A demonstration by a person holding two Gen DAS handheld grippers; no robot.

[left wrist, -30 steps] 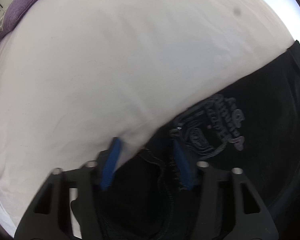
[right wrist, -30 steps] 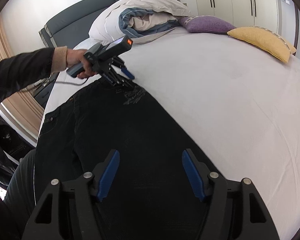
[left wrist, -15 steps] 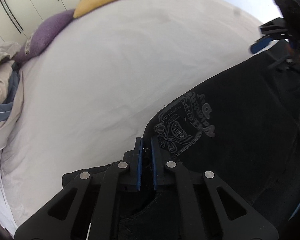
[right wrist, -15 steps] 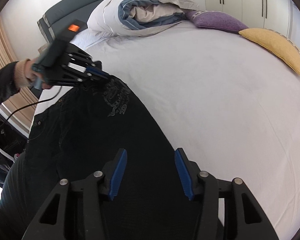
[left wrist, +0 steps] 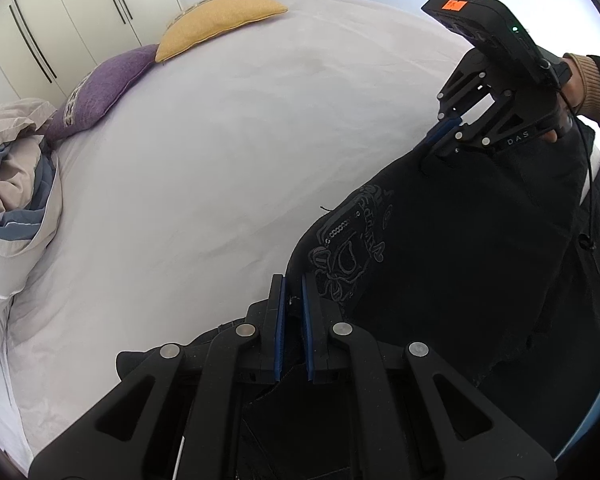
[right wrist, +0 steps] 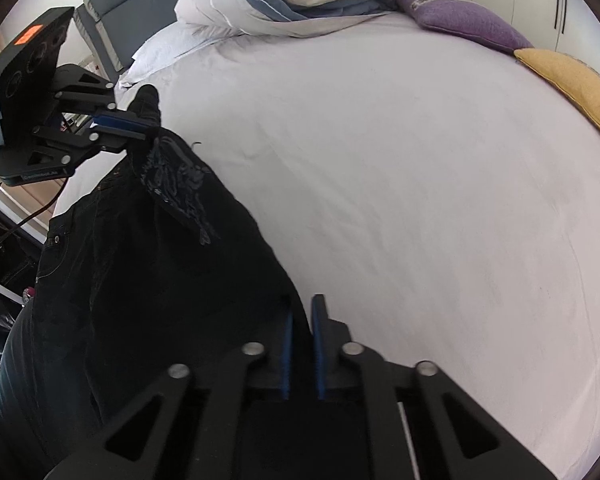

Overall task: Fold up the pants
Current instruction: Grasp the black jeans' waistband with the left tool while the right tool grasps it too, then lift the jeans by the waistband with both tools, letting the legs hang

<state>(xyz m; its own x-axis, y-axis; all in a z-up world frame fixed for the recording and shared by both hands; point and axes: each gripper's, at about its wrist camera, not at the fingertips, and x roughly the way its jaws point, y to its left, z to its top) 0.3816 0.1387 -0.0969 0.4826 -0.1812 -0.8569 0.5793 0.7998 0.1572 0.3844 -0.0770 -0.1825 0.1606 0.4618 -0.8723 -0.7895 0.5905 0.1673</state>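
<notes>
We have the black denim pants (right wrist: 148, 272) lying along the near edge of the white-sheeted bed (right wrist: 400, 184), and both grips are on the same long edge of the fabric. The left gripper (left wrist: 292, 320) has its blue-padded fingers (left wrist: 279, 320) pressed nearly together on the cloth beside the pale embroidered patch (left wrist: 348, 240), and in the right wrist view that corner is raised clear of the sheet. The right gripper (right wrist: 302, 354) is likewise pinched on the fabric edge further along, its fingers (right wrist: 319, 356) drawn close with a thin fold between them.

To do this fold well, we should raise both ends to a matching height, so the held edge runs taut and straight between us. Then we carry it across in one even sweep and lay it on the opposite edge, letting the lower layer stay flat on the bed. We judge the risk to be uneven lifting: heavy denim sags in the middle and may drag the layer beneath. The purple cushion (right wrist: 464, 20) and mustard cushion (right wrist: 572, 84) are well apart from the work.
</notes>
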